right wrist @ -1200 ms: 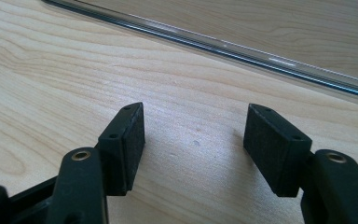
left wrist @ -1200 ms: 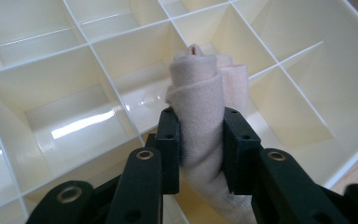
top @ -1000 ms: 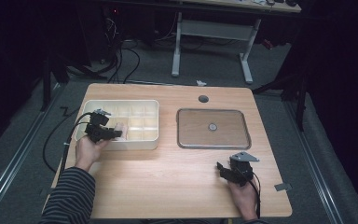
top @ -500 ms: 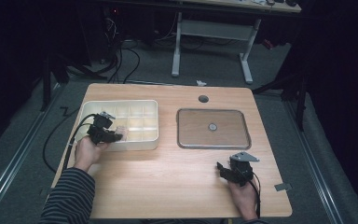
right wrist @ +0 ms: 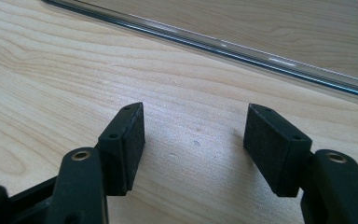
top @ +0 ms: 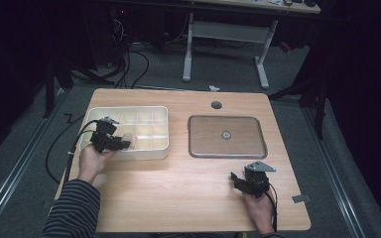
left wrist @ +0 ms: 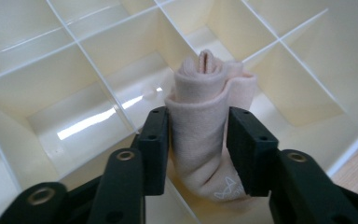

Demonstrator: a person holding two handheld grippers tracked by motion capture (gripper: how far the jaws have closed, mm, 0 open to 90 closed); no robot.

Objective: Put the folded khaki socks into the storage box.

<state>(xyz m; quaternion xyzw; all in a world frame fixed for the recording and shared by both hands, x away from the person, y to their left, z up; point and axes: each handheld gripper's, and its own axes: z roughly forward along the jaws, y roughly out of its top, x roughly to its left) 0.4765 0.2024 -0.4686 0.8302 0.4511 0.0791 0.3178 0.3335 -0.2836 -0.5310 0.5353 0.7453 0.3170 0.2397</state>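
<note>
- At the left side of the surface (top: 178,193), the left hand-held gripper (left wrist: 198,135) reaches into a cream divided organizer box (top: 149,148).
- Its jaws have just been opening; a rolled pink cloth (left wrist: 209,126) stands between them in a near compartment, the pads apparently no longer pressing it.
- Near right, the right hand-held gripper (right wrist: 193,140) rests with jaws apart and empty, just short of a metal tray (top: 226,150).

A light wooden rectangular table (top: 178,198) fills the lower middle of the high view, brightly lit against a dim room. Grey carpeted floor (top: 287,74) surrounds it. At the upper middle stands a white metal desk frame (top: 225,34), with black cables (top: 134,59) trailing over the floor at the upper left. The far edges are dark.
</note>
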